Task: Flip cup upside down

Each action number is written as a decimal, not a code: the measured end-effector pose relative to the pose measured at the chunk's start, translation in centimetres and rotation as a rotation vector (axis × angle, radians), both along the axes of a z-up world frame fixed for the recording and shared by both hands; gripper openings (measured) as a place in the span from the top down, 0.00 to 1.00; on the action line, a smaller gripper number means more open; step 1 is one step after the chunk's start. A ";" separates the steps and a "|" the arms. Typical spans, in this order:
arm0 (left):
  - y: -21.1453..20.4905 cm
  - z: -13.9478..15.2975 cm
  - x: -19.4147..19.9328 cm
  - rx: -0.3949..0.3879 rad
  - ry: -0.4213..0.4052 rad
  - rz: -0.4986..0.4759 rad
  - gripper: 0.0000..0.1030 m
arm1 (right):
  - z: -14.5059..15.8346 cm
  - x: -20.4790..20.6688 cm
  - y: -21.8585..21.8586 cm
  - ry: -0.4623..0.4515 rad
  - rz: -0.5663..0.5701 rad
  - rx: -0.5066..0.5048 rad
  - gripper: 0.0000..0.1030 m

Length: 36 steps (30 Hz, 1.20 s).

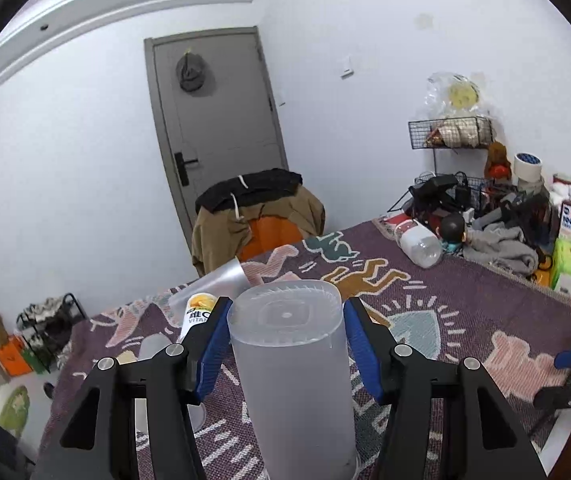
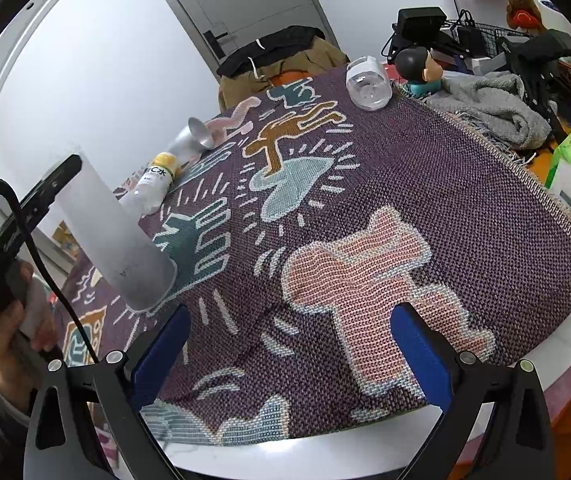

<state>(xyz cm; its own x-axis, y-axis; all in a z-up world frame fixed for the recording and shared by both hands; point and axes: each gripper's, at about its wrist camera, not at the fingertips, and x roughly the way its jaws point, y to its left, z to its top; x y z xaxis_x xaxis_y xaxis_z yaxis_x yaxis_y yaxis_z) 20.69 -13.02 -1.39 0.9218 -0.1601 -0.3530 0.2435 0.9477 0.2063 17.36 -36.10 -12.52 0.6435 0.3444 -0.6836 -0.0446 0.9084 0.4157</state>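
A tall frosted translucent cup (image 1: 291, 364) stands upside down on the patterned cloth, its closed base facing up and its rim down. My left gripper (image 1: 285, 320) has its blue pads on either side of the cup's upper part, close to or touching it. In the right wrist view the same cup (image 2: 113, 236) stands at the left with the left gripper's black finger behind it. My right gripper (image 2: 289, 356) is open and empty above the near edge of the cloth.
A purple patterned cloth (image 2: 425, 184) covers the table. A small vitamin bottle (image 2: 153, 184), a metal tumbler (image 2: 193, 136) and a clear jar (image 2: 367, 82) lie on it. Grey towel (image 2: 489, 108), doll head (image 2: 417, 66), boxes and wire racks crowd the far right. A chair with clothes (image 1: 257, 216) stands behind.
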 end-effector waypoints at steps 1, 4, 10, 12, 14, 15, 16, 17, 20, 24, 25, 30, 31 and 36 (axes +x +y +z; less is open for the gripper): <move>-0.1 0.0 -0.3 0.010 0.000 0.001 0.44 | 0.0 0.0 0.1 0.002 0.002 0.001 0.02; -0.2 -0.2 -0.4 0.033 0.042 0.001 0.41 | 0.1 -0.1 0.4 -0.001 0.011 -0.001 0.02; 1.4 -0.2 -0.9 -0.046 0.092 0.018 0.11 | 0.6 -0.6 1.5 -0.021 0.044 -0.017 0.02; 2.0 0.1 -1.3 -0.062 0.081 0.029 0.00 | 0.8 -0.6 1.9 -0.025 0.053 -0.019 0.02; 2.9 0.6 -1.8 -0.089 0.074 0.044 0.00 | 0.9 -0.6 2.2 -0.023 0.058 -0.023 0.02; 3.3 0.8 -1.9 -0.100 0.076 0.051 0.00 | 1.0 -0.6 2.3 -0.023 0.061 -0.024 0.02; 3.6 0.9 -2.0 -0.109 0.077 0.056 0.00 | 1.1 -0.6 2.5 -0.025 0.065 -0.027 0.02; 4.0 1.1 -2.2 -0.119 0.076 0.064 0.00 | 1.3 -0.6 2.7 -0.028 0.069 -0.031 0.02; 4.8 1.3 -2.7 -0.139 0.079 0.079 0.00 | 2.0 -0.7 3.3 -0.052 0.085 -0.050 0.02; 6.1 1.7 -4.0 -0.166 0.068 0.096 0.00 | 3.4 -1.0 4.2 -0.087 0.098 -0.066 0.02; 6.6 1.8 -4.4 -0.179 0.067 0.102 0.00 | 3.7 -1.1 4.3 -0.097 0.091 -0.078 0.02; 8.7 1.8 -6.3 -0.229 0.060 0.127 0.00 | 5.3 -1.6 4.7 -0.148 0.084 -0.096 0.01; 9.1 1.7 -6.6 -0.237 0.059 0.129 0.00 | 5.6 -1.7 4.8 -0.156 0.084 -0.104 0.01; 10.4 1.4 -8.8 -0.263 0.042 0.144 0.00 | 6.5 -2.3 5.9 -0.191 0.116 -0.123 0.00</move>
